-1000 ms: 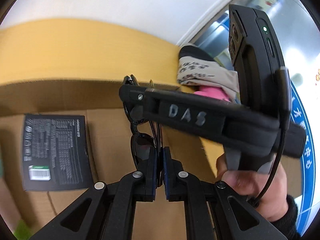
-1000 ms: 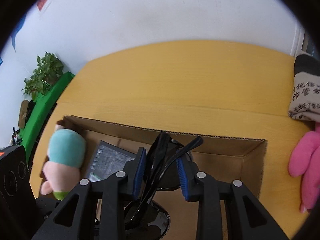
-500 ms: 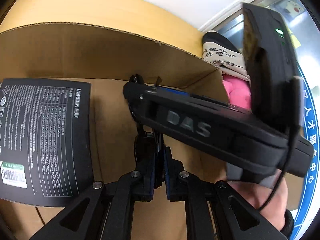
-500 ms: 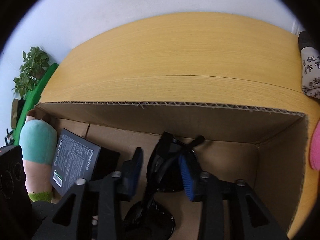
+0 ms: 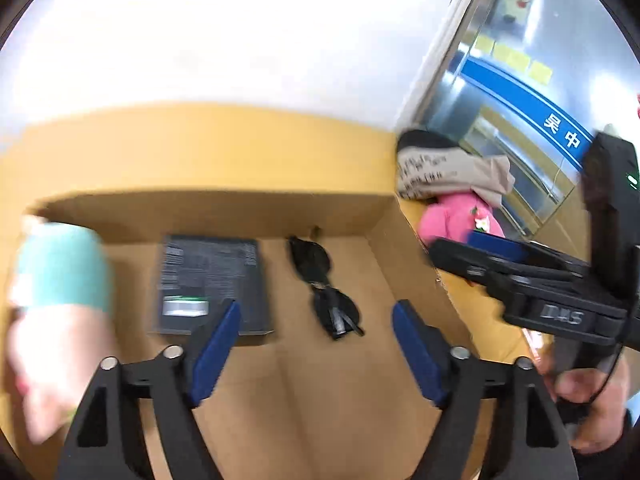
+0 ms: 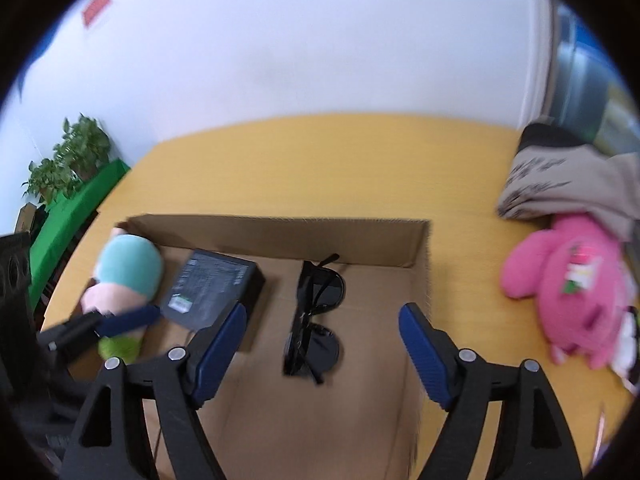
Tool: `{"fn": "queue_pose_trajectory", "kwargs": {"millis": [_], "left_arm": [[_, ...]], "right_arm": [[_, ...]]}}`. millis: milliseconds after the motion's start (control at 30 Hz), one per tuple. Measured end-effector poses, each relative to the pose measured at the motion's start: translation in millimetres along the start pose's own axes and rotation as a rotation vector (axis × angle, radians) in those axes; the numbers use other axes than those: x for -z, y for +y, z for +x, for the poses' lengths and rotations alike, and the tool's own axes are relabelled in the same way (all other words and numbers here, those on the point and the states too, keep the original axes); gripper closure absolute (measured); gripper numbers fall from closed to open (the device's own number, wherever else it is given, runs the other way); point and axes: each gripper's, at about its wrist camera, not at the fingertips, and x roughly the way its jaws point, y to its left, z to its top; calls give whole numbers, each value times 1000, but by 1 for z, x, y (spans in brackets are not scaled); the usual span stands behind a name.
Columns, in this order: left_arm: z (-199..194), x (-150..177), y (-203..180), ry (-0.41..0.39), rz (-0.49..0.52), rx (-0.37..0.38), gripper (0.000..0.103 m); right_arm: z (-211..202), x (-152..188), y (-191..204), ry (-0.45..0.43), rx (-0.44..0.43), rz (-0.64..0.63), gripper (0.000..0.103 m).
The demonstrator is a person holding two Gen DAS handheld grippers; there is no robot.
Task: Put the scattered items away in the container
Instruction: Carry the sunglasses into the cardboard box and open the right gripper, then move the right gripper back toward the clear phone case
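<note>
the sunglasses (image 6: 314, 320) are lying folded on the floor of the cardboard box (image 6: 280, 236), beside a black packet (image 6: 212, 288) and a plush doll (image 6: 124, 276). both the left claw (image 5: 316, 344) and right claw (image 6: 322, 344) are hanging spread wide above them, jaws having just been opening, nothing between. a pink plush (image 6: 568, 288) is sitting on the counter (image 6: 320, 168) outside.

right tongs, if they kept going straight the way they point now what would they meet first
Most likely the black sunglasses lying on the cardboard box floor, centred between the open right tongs; depth is uncertain.

A yellow table (image 6: 320, 160) bears a cardboard box (image 6: 280, 236), pink plush (image 6: 568, 280) and folded cloth (image 6: 560, 180).
</note>
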Motion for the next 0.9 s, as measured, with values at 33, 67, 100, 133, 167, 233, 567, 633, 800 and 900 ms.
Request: {"fn": "queue_pose_trajectory", "kwargs": {"millis": [33, 67, 100, 133, 167, 233, 567, 633, 800, 900], "left_arm": [[-16, 5, 1, -34, 10, -30, 16], [-34, 10, -1, -65, 16, -66, 10], [-54, 18, -2, -105, 20, -102, 7], [-68, 24, -4, -147, 22, -135, 2], [-80, 29, -2, -184, 21, -170, 0], [-102, 44, -4, -246, 24, -218, 0], [-175, 97, -26, -296, 103, -282, 0], [-184, 103, -27, -300, 92, -277, 0], [-195, 110, -31, -306, 85, -267, 0], [-199, 112, -33, -309, 85, -262, 0]], "right_arm": [[-16, 7, 6, -33, 12, -6, 21], [-31, 16, 12, -63, 23, -4, 21], [-40, 23, 18, -80, 29, -2, 20], [-50, 32, 23, -94, 32, -3, 20], [-58, 43, 30, -98, 31, -3, 20], [-71, 62, 37, -93, 36, -2, 20], [-122, 119, 84, -133, 88, -72, 20], [-130, 124, 89, -143, 88, -84, 20], [-146, 134, 96, -155, 90, -93, 20], [-150, 135, 95, -160, 85, -90, 20]]}}
